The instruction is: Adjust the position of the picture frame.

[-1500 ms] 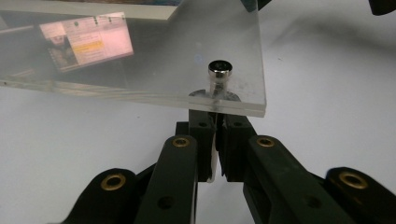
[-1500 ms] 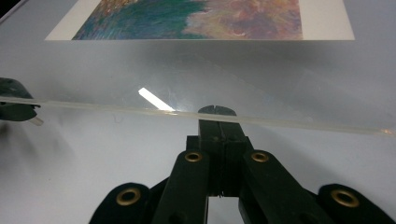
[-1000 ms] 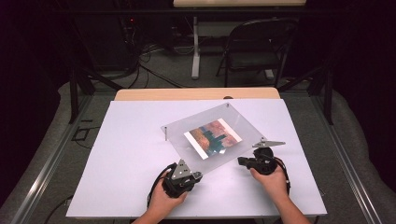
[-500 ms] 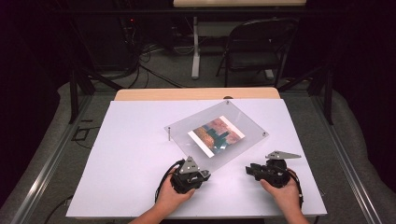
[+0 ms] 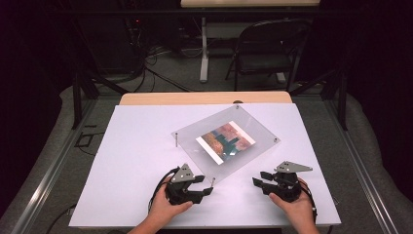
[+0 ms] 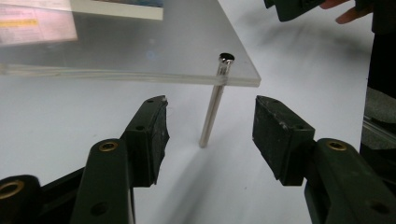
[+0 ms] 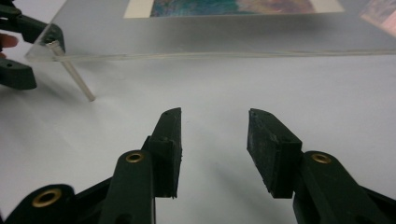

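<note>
Clear acrylic photo frame stands on thin metal legs mid-worktop; left gripper and right gripper (jaws just opening, empty) flank its near corner. A knock to the corner leg could skew the frame.

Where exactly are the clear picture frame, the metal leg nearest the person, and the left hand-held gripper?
clear picture frame (image 5: 253, 146), high view, bare acrylic right of the photo.
metal leg (image 6: 211, 112), left gripper view, middle of the rod.
left hand-held gripper (image 6: 209, 135), left gripper view, midway between its open fingertips.
</note>
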The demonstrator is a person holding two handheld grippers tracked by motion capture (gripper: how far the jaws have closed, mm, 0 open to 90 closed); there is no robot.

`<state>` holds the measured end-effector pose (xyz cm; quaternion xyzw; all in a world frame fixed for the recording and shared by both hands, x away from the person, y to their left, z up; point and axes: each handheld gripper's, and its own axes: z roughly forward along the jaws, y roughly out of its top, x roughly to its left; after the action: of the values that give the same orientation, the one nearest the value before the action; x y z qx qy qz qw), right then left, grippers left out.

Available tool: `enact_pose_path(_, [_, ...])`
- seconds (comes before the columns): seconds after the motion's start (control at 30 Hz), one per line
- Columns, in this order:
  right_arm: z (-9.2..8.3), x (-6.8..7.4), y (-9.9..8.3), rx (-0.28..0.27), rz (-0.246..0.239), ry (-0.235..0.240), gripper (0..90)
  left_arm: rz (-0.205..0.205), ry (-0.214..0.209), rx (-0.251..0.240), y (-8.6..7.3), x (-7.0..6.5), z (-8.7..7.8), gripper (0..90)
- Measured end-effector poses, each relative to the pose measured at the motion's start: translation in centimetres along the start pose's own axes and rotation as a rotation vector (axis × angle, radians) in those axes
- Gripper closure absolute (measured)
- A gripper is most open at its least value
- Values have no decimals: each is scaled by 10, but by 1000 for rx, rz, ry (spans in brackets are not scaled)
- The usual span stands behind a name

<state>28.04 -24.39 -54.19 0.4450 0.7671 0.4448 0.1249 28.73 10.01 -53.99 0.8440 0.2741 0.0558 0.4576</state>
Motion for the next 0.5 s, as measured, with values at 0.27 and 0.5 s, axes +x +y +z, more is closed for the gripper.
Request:
enact_pose_path(0.27, [0, 6, -2, -6, -7, 14, 446, 20, -24, -78, -5, 14, -24, 405])
enact_pose_path(0.5, [-4, 5, -3, -26, -2, -6, 374, 7, 23, -97, -10, 33, -34, 375])
